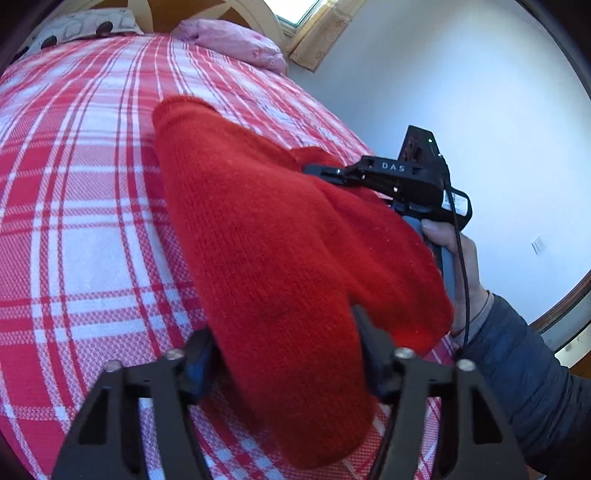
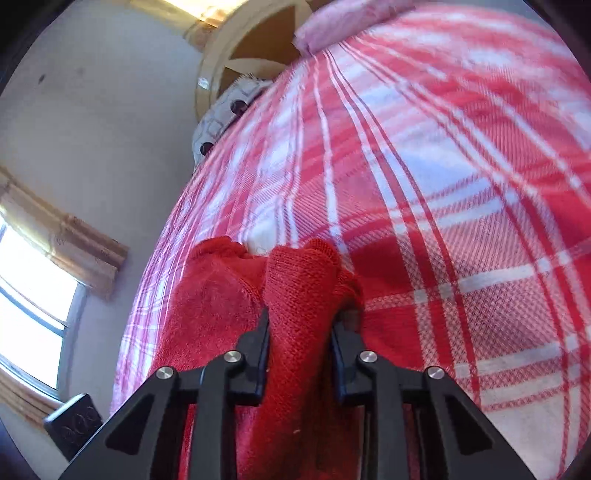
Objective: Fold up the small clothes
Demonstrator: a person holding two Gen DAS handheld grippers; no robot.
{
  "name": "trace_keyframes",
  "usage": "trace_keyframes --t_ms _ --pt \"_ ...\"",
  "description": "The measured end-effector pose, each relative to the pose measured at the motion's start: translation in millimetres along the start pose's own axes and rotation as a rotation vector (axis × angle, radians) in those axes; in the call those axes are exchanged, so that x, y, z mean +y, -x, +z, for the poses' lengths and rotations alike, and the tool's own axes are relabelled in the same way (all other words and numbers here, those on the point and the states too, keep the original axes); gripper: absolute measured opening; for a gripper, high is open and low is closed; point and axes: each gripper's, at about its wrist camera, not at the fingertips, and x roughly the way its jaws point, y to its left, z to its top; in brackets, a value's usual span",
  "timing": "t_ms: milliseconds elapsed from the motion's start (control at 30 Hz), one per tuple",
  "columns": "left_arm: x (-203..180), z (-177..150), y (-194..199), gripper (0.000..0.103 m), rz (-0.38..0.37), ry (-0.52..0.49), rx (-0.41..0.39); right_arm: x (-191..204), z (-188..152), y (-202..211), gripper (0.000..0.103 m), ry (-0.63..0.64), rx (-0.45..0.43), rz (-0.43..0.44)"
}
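A red knitted garment [image 1: 266,236] hangs lifted above a bed with a red and white checked cover [image 1: 74,206]. My left gripper [image 1: 286,354] is shut on its near edge, with knit bunched between the fingers. My right gripper [image 1: 325,173] shows in the left wrist view at the garment's right side, clamped on its edge. In the right wrist view my right gripper [image 2: 301,328] is shut on a fold of the red knit [image 2: 299,295], with the checked cover [image 2: 443,184] beyond it.
A pink pillow [image 1: 236,40] and a spotted white cushion [image 1: 81,27] lie at the head of the bed by a wooden headboard [image 1: 258,18]. A white wall [image 1: 461,110] and a window [image 2: 29,295] flank the bed.
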Motion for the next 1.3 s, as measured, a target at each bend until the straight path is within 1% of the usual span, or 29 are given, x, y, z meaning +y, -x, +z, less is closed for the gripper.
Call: trace_keyframes --t_ms 100,200,267,333,433,533,567,667,867,933,1100,1200,1300 --pt "-6 -2 9 0.045 0.009 0.001 -0.028 16 -4 18 0.026 0.006 -0.06 0.046" --pt "-14 -8 23 0.043 0.02 -0.001 -0.049 40 -11 29 0.026 0.048 -0.084 0.052" --pt "-17 -11 39 0.043 0.017 0.001 -0.071 54 -15 33 0.026 0.078 -0.086 0.052" --pt "-21 -16 57 0.043 0.02 0.001 -0.101 71 -21 36 0.026 0.095 -0.086 0.074" --pt "-23 -23 88 0.043 0.024 0.004 -0.144 95 -27 33 0.026 0.102 -0.075 0.12" --pt "-28 -29 115 0.043 0.05 0.003 -0.182 125 -36 27 0.026 0.134 -0.059 0.161" --pt "-27 -34 128 0.043 0.061 0.005 -0.196 135 -39 23 0.026 0.145 -0.052 0.174" --pt "-26 -45 145 0.043 0.095 0.015 -0.221 172 -51 5 0.026 0.179 -0.019 0.22" --pt "-19 -77 193 0.043 0.169 0.058 -0.276 238 -79 -33 0.026 0.237 0.056 0.302" --pt "-13 -90 211 0.043 0.2 0.084 -0.299 263 -89 -50 0.026 0.262 0.087 0.325" --pt "1 -121 237 0.043 0.263 0.148 -0.342 316 -115 -92 0.026 0.316 0.17 0.376" --pt "10 -136 247 0.043 0.305 0.177 -0.36 337 -130 -114 0.026 0.335 0.208 0.386" --pt "28 -149 251 0.043 0.327 0.228 -0.361 348 -146 -136 0.026 0.334 0.248 0.382"
